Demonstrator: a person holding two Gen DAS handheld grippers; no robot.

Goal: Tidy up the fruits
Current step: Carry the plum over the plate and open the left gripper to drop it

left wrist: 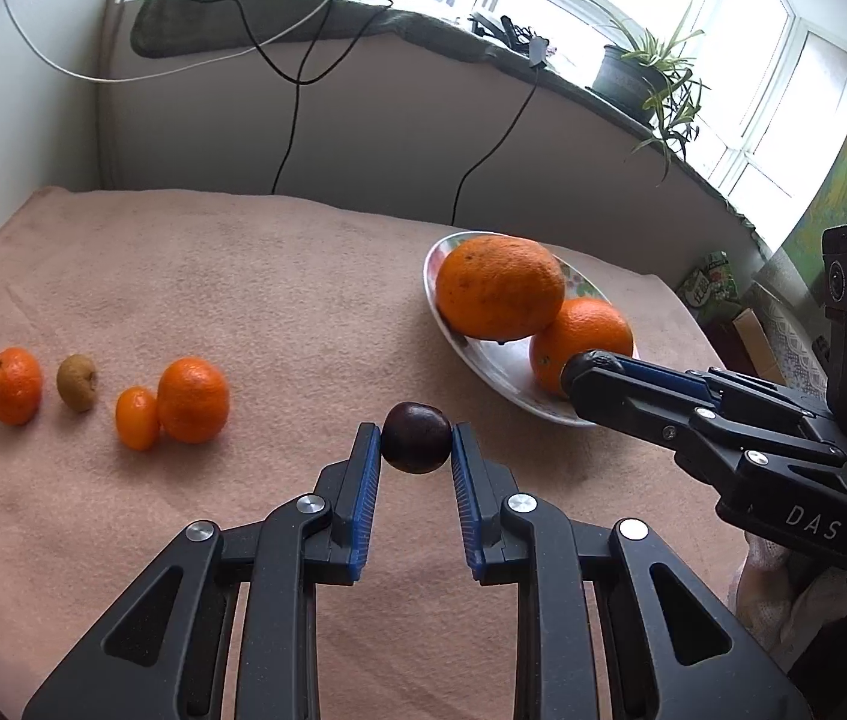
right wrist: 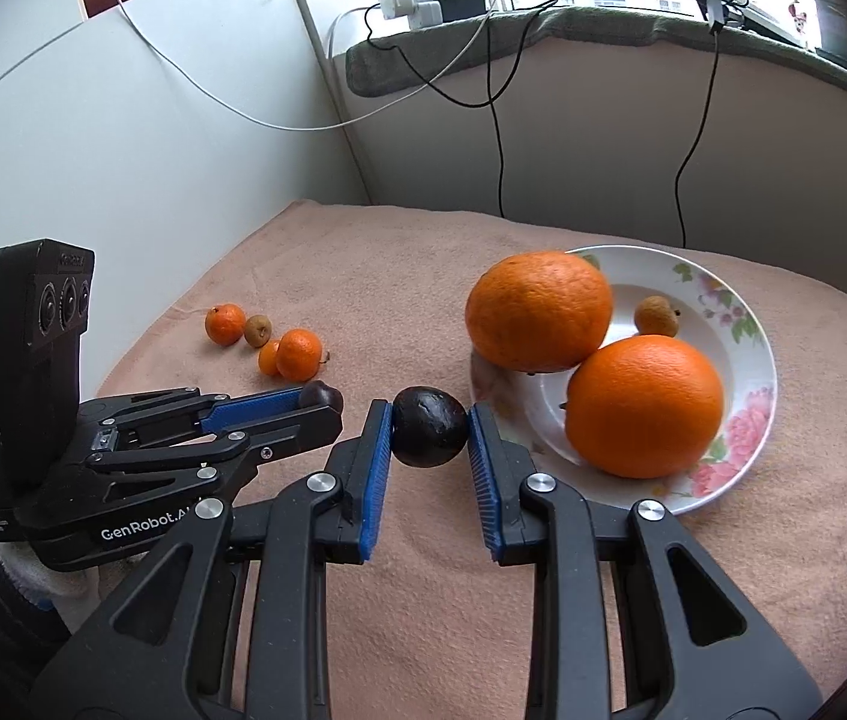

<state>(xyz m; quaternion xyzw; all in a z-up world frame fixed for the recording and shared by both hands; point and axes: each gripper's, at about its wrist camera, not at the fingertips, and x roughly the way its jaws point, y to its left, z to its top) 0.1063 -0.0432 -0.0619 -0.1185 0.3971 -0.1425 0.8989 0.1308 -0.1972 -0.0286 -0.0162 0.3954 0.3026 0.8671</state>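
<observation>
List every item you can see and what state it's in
Left tongs: shut on a dark plum.
Right tongs: shut on a black fruit.
Plate: holds two oranges, one small brown fruit.
Four small fruits: loose on the cloth.

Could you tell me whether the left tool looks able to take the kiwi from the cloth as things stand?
Probably not yet: the left tool is already shut on a dark fruit. The kiwi itself lies uncovered on the cloth, apart from its neighbours.
</observation>
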